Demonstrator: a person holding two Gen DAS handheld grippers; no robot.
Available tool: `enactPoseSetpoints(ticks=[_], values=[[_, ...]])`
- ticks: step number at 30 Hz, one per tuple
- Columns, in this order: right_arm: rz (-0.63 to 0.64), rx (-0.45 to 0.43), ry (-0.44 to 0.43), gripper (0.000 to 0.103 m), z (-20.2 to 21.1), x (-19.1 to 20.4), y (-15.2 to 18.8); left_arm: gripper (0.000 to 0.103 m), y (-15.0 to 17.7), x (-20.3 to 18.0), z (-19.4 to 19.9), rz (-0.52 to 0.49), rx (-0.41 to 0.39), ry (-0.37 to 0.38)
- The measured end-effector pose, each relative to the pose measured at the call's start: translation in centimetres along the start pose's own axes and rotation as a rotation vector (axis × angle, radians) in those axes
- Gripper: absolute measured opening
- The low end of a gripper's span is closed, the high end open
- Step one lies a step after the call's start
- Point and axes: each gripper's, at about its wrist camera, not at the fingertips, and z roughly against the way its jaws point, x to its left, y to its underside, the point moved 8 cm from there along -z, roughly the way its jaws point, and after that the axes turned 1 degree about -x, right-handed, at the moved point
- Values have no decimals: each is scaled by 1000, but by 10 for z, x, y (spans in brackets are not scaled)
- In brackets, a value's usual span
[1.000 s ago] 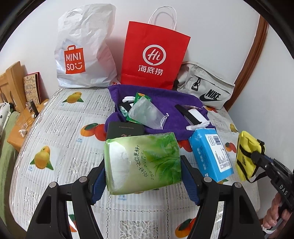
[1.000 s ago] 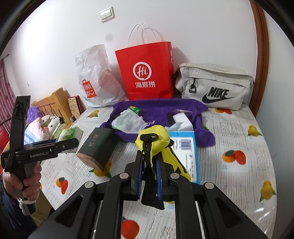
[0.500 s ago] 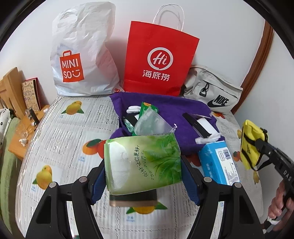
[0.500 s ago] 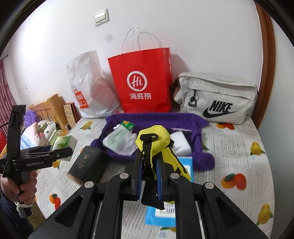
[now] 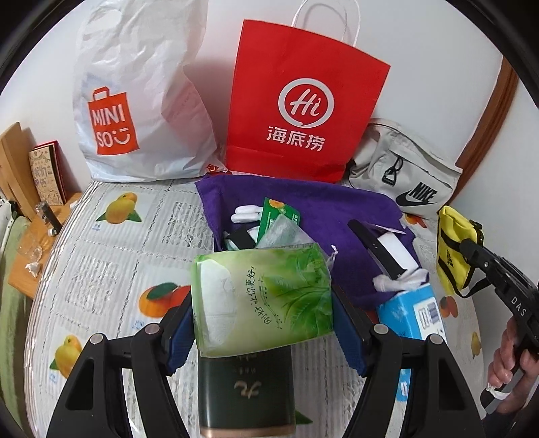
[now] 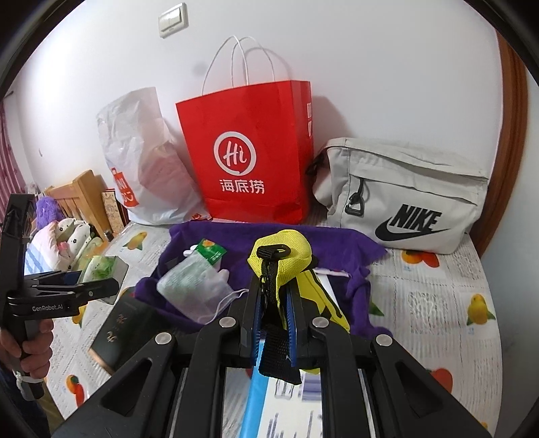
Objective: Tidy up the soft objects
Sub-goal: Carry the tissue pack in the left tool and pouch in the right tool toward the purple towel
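Left claw (image 5: 262, 323): we have it clamped on the green tissue pack (image 5: 261, 296), blue pads pressed on both sides, pack held up over the bed.
Right claw (image 6: 273, 313): we have it nearly closed, pinching the black strap of the yellow pouch (image 6: 286, 256); pouch sticks up betw. the fingers, off the bed.
Under left claw: dark green box (image 5: 244, 394) w/ gold letters lies right below the tissue pack, partly hidden by it.
Straight ahead: purple towel (image 5: 320, 209) spread on the bed, carrying a clear mesh bag (image 6: 195, 289), a small green packet (image 5: 278, 212), white bits and a black-and-white item we can't identify.
Blue box (image 5: 409, 313): lies at the towel's near right edge, just beside the left claw's right finger; in the right wrist view it's under the right claw, blurred.
Back row: white MINISO bag (image 5: 134, 101), red paper bag (image 5: 303, 101), grey Nike bag (image 6: 404, 198), all leaning on the wall, left to right, red bag touching both neighbours.
Surface: bedcover (image 5: 101, 269), white quilted w/ fruit prints.
Left of bed: wooden headboard (image 6: 81, 195), soft toys (image 6: 60, 236), a small wooden side table (image 5: 37, 242) w/ bits on it.
Room: white wall, light switch (image 6: 173, 18) high up, brown door frame (image 6: 512, 134) on the right.
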Motion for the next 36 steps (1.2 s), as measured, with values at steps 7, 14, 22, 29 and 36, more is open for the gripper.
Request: enactPoseSetpoints(ticks=[7, 14, 22, 29, 36], values=[[12, 6, -3, 13, -32, -7, -11, 71, -11, -9, -27, -30, 29, 5], [30, 23, 0, 13, -60, -12, -20, 71, -25, -15, -51, -35, 42, 18], [40, 86, -30, 13, -93, -9, -12, 71, -39, -21, -78, -45, 58, 11], [64, 123, -54, 16, -114, 0, -6, 71, -42, -18, -98, -39, 87, 0], [92, 152, -56, 19, -129, 7, -2, 71, -48, -14, -108, -32, 100, -9]])
